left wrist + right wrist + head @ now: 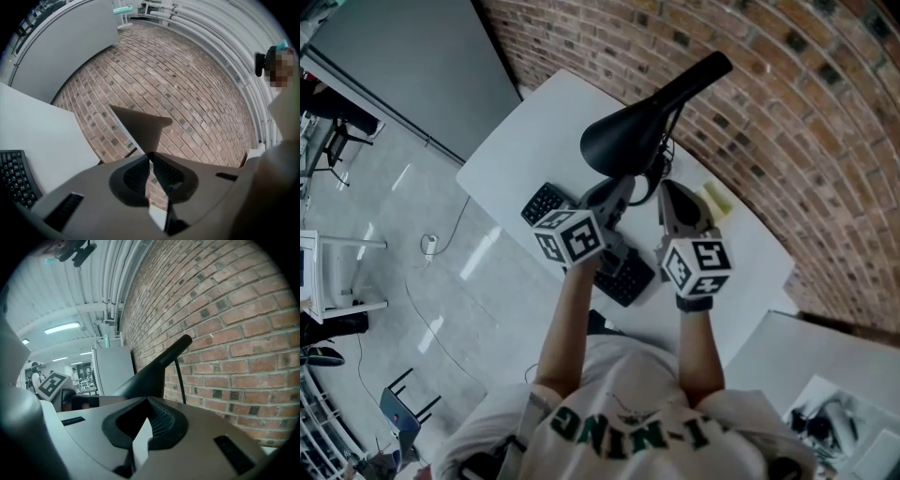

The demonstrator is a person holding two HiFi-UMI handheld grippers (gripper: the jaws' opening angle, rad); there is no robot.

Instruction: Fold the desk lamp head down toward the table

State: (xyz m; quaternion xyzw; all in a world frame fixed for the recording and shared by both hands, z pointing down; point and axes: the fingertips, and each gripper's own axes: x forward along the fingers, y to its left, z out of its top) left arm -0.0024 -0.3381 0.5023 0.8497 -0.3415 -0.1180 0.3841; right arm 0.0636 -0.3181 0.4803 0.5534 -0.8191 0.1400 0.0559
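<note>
Desk lamp head hung raised over the white table by the brick wall, left gripper and right gripper close beside, jaws closed on nothing, so the fold looked unstarted, next needing a downward press on it.

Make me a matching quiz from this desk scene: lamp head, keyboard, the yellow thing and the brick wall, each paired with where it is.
Things:
1. black desk lamp head
2. black keyboard
3. small yellow rectangular item
4. red brick wall

Places:
A. flat along the edge of the white table farthest from the wall
B. behind the table
C. raised over the table on its arm
D. on the table, close by the wall

Pairs: 1-C, 2-A, 3-D, 4-B.
</note>
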